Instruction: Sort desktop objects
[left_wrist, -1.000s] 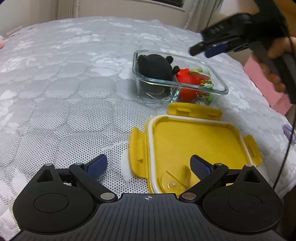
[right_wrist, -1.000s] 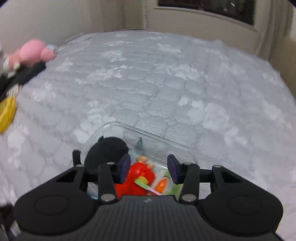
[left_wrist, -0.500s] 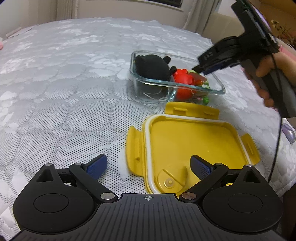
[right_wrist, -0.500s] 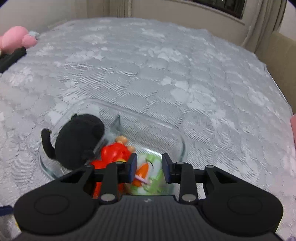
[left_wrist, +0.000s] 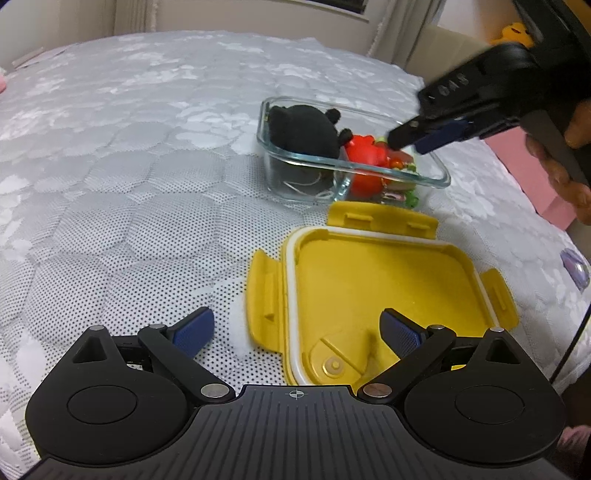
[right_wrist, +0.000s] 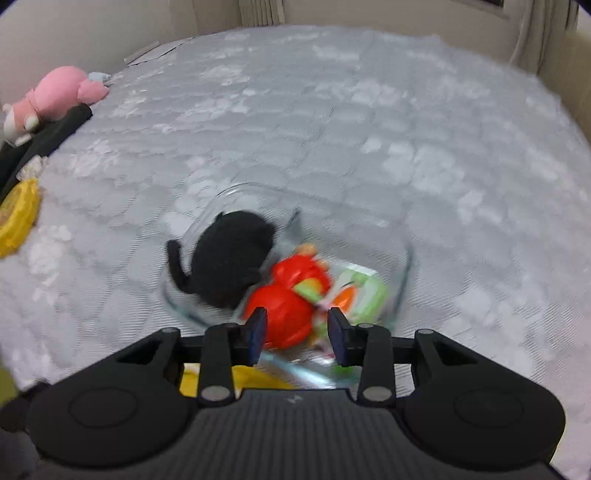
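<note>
Black plush toy (left_wrist: 303, 129), red toy (left_wrist: 367, 155) and green bits already sit in your glass container (left_wrist: 432, 177) at 12 o'clock; yellow lid (left_wrist: 376, 291) lies off beside it on the bed (left_wrist: 129, 166); both grippers' jaws open, empty, right gripper (right_wrist: 297, 334) over the container.

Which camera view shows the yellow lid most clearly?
The left wrist view: the yellow lid lies there sharp, nearly whole, underside up, with its clips visible. The right wrist view shows only a blurred yellow strip behind its own claw.
</note>
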